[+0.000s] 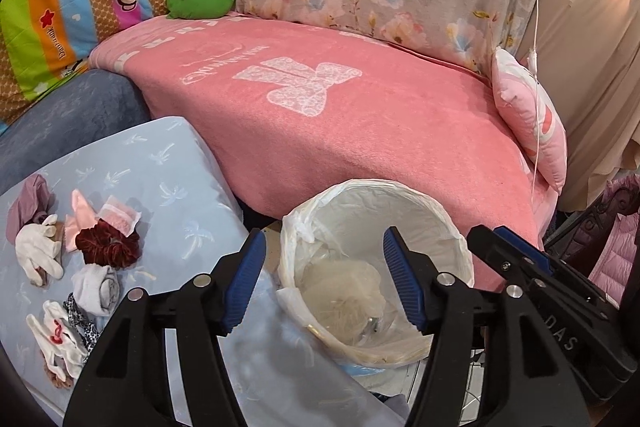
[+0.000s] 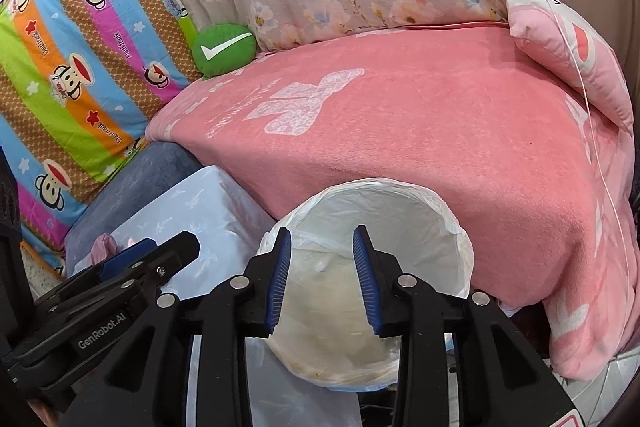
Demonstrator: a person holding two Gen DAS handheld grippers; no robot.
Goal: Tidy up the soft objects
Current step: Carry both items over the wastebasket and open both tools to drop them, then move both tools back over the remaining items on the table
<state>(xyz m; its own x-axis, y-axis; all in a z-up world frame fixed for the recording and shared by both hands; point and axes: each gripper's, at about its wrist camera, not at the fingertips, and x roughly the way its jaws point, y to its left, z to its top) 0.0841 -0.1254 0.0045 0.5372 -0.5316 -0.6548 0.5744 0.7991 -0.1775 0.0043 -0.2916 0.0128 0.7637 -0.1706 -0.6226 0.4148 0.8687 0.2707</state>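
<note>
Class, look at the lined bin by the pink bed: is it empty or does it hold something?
Not empty. The bin holds a crumpled translucent wad at its bottom; what it is cannot be told.

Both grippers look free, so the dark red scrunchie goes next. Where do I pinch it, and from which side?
Probably take the dark red scrunchie from above with the left gripper, pinching across one bunched side of its ring. It lies flat on the pale blue cloth, touching the pink cloth piece, so its free near edge seems safest.

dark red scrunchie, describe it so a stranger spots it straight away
Left of the lined bin lies a pale blue cushion strewn with small soft items. Among them sits the dark red scrunchie: a ruffled velvet ring, the only deep red piece beside white gloves and pink cloth.
</note>
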